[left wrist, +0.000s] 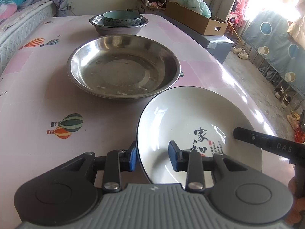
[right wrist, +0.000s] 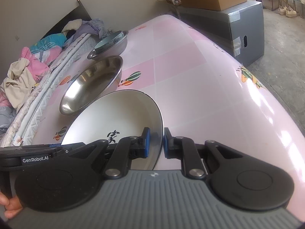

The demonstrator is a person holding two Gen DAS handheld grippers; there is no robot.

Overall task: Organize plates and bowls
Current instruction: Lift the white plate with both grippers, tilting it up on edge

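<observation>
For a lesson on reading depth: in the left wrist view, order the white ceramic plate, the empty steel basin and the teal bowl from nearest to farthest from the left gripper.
1. White ceramic plate, rim between the left gripper fingers.
2. Empty steel basin, mid-table ahead.
3. Teal bowl, far end, inside another basin.

Two black handheld claws with blue pads

Left claw (left wrist: 152,157) and right claw (right wrist: 156,143): ribbed grey housing, silver pivot screws, round black discs beside the housing; white "GenRobot.AI" lettering, bare fingertips (right wrist: 9,208).

Left gripper (left wrist: 152,157) straddles white plate (left wrist: 190,118) rim.
</observation>
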